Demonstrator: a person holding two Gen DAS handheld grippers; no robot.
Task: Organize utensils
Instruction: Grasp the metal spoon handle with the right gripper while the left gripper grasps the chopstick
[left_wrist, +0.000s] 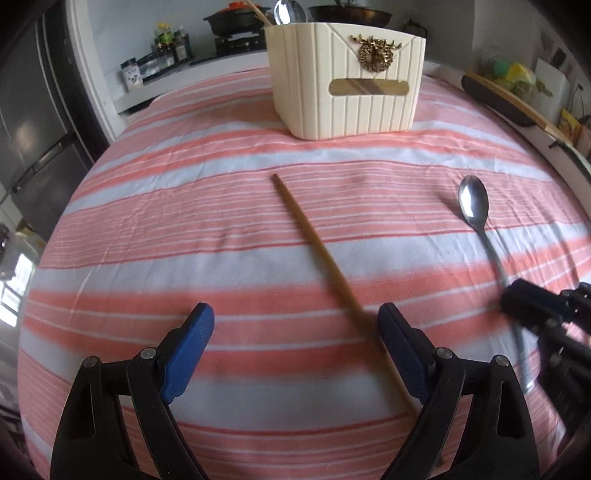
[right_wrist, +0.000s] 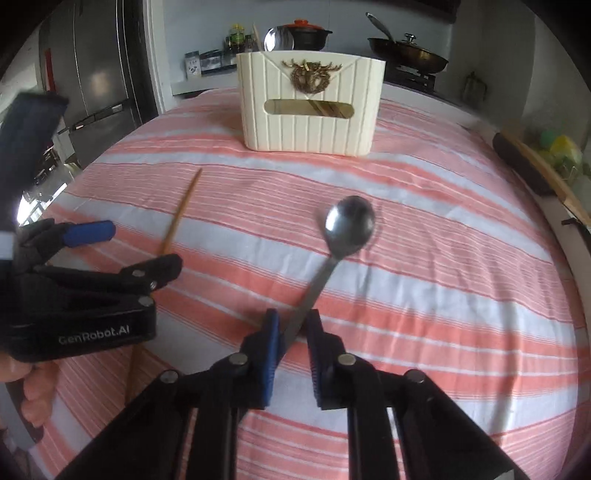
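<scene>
The left gripper (left_wrist: 295, 343) points steeply down with its blue fingers (left_wrist: 192, 350) spread wide, nothing pressed between them. To its right, the right gripper (right_wrist: 291, 332) also tilts downward, its fingers closed on a spoon handle (right_wrist: 314, 291).

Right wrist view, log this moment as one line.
right hand-held gripper: shut on spoon handle | left hand-held gripper: open over chopstick | holder: behind

A tabletop (right_wrist: 443, 258) covered in a pink-and-white striped cloth carries a cream ribbed holder (right_wrist: 310, 107) standing upright at its far side, a single wooden chopstick (left_wrist: 314, 240) lying diagonally nearer, and a metal spoon (right_wrist: 347, 225) to the chopstick's right
</scene>
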